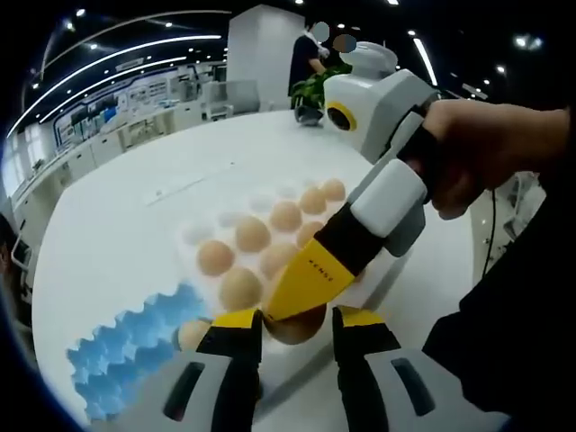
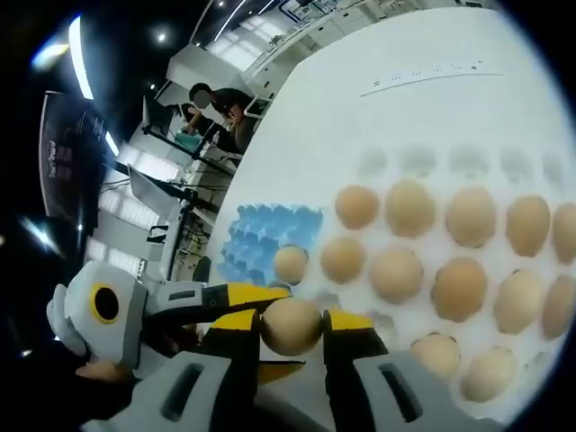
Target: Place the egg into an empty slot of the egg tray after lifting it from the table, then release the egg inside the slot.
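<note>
The right tool [image 1: 292,306], held by a hand [image 1: 490,148], reaches in over the white egg tray [image 1: 202,236] on the worktop [image 1: 135,189], its yellow tip at a brown egg [image 1: 297,326] between the left tool [image 1: 297,346] jaws.

I make out small dark lettering on the right gripper's [image 1: 297,301] yellow jaw, too tiny to read; nothing else carries legible text.

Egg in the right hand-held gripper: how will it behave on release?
The egg, held by the right hand-held gripper, looks smooth and rounded, so it probably slips or rolls unless seated in a white tray cup. Its thin shell likely cracks if dropped.
</note>
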Available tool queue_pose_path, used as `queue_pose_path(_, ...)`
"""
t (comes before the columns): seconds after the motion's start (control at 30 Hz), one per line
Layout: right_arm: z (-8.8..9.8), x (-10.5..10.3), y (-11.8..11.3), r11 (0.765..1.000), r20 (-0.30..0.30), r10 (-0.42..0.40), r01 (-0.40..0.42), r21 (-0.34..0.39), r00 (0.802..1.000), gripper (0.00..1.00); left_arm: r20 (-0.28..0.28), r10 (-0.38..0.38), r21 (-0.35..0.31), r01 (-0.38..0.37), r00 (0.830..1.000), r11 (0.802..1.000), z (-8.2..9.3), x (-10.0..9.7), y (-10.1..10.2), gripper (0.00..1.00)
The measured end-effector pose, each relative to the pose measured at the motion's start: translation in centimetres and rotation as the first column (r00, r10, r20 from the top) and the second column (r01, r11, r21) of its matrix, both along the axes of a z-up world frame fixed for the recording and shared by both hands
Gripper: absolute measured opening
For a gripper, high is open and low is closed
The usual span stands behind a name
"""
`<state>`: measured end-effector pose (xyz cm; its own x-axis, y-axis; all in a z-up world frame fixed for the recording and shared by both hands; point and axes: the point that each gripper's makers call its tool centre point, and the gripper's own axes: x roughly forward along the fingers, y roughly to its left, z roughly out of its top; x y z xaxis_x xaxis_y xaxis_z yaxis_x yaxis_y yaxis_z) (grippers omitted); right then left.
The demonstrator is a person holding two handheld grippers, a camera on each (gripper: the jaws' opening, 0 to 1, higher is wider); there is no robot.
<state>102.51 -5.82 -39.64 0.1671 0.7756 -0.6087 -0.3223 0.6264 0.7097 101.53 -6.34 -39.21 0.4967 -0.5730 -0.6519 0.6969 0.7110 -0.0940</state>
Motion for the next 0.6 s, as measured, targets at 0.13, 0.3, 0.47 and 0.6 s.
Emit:
queue_pose_path(0.13, -0.3, -0.3, -0.1, 1.0, -0.022, 0.003, -0.003, 0.001, 1.0, 0.29, -0.001, -0.006, -0.001, 0.006, 1.0, 1.0, -0.2, -0.1, -0.2, 0.29)
queue_pose_path(0.3, -0.4, -0.6, -0.1, 1.0, -0.045, 0.009, -0.008, 0.01, 0.999, 0.29, -0.003, -0.014, 0.007, 0.014, 1.0, 1.0, -0.3, -0.4, -0.2, 0.29)
queue_pose_path(0.47, -0.3, -0.8, 0.3, 0.992, 0.05, 0.122, -0.121, -0.023, 0.991, 0.29, -0.012, 0.004, 0.017, -0.004, 1.0, 1.0, -0.7, -0.4, 0.3, 0.29)
queue_pose_path(0.6, -0.1, -0.9, 0.7, 0.986, 0.081, 0.159, -0.156, -0.051, 0.984, 0.33, -0.012, 0.006, 0.034, -0.005, 1.0, 0.999, -1.0, -0.6, 0.6, 0.29)
